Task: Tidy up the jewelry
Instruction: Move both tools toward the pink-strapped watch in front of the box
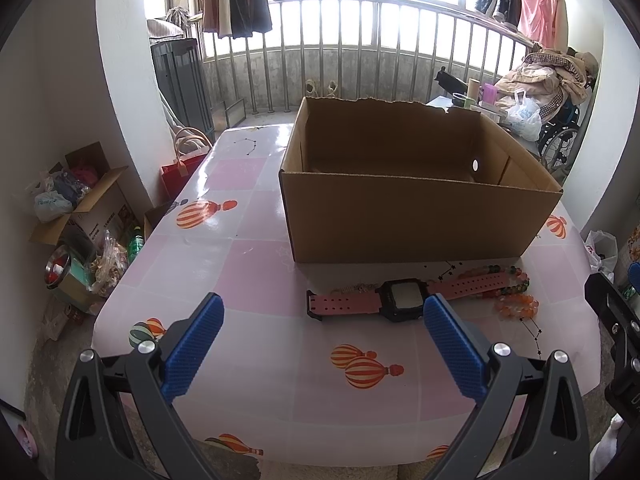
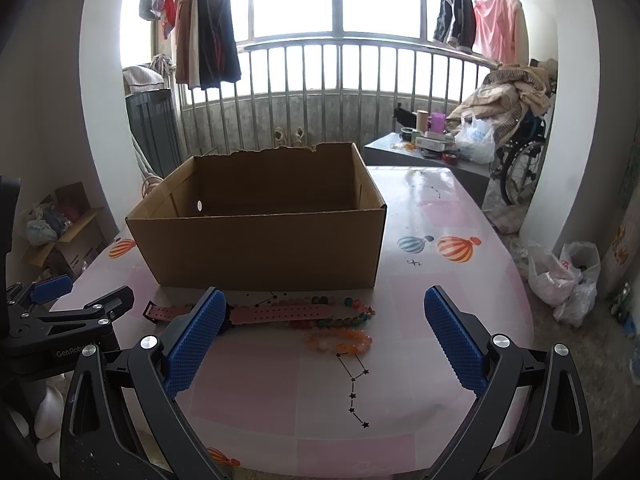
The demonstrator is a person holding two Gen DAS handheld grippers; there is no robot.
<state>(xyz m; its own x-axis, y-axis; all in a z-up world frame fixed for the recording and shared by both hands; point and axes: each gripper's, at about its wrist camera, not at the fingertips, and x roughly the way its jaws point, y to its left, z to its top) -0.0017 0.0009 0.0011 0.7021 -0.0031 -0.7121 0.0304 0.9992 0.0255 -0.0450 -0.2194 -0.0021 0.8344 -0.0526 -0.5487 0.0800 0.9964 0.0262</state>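
Both the left gripper (image 1: 323, 309) and right gripper (image 2: 324, 302) hover spread and empty above the bench (image 1: 256, 264), nothing picked yet; next, closing on the watch (image 1: 402, 299) or bead bracelets (image 2: 340, 340) for the cardboard box (image 2: 260, 236).

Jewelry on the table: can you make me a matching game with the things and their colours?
Things:
1. watch strap
2. small bead bracelet
3. cardboard box
4. pads of the left hand-held gripper

Colours:
A. brown
B. blue
C. pink
D. orange

Pairs: 1-C, 2-D, 3-A, 4-B
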